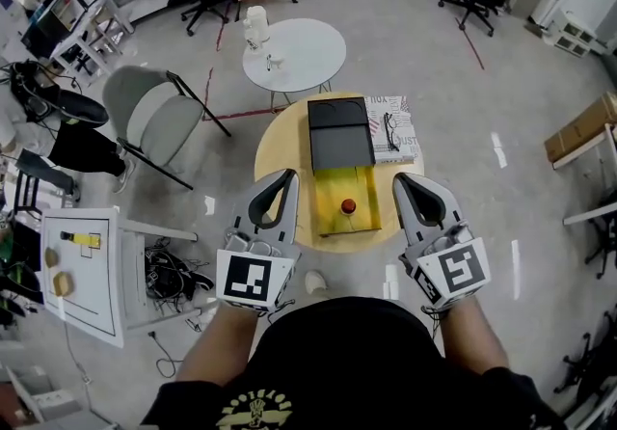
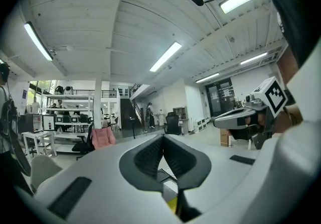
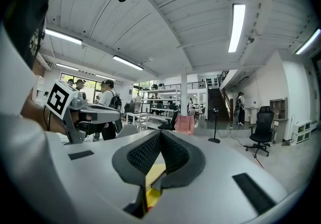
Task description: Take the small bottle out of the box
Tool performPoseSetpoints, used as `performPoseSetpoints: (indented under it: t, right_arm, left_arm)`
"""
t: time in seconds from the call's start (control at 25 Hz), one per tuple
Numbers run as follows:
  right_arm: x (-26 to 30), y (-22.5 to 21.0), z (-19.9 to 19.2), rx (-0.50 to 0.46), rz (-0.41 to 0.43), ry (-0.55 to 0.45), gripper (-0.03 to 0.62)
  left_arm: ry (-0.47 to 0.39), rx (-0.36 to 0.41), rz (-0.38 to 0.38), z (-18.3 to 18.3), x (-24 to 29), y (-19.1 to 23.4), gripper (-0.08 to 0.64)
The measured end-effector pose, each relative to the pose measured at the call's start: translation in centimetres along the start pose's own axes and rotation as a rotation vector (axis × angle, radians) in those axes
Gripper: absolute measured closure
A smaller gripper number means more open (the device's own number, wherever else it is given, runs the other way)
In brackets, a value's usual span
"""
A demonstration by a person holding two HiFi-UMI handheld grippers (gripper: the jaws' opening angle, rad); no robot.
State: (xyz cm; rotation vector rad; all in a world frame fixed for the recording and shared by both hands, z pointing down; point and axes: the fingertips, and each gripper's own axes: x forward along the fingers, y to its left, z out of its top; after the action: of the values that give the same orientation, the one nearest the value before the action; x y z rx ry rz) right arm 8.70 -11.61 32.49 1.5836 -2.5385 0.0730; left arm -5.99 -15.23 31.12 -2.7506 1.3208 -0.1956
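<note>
On a round wooden table lies a box with a yellow inside, its black lid folded open at the far side. The small bottle, seen from above as a red cap, stands in the yellow part. My left gripper hangs just left of the box and my right gripper just right of it. Both are shut and hold nothing. The left gripper view shows the left gripper's jaws meeting at the tip. The right gripper view shows the same for the right gripper, with yellow showing below its jaws.
A booklet with glasses on it lies on the table right of the lid. Beyond stands a white round table, with a grey folding chair to the left. A white stand and floor cables lie near my left side.
</note>
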Motion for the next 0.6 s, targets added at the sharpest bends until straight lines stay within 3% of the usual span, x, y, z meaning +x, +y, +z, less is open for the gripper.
performPoseSetpoints:
  t: [0.6]
  right_arm:
    - [1.8,2.0,-0.7,0.018,-0.107,0.025,0.578]
  left_arm:
    - [-0.021,-0.035,-0.095,-1.7,0.8,3.0,0.546]
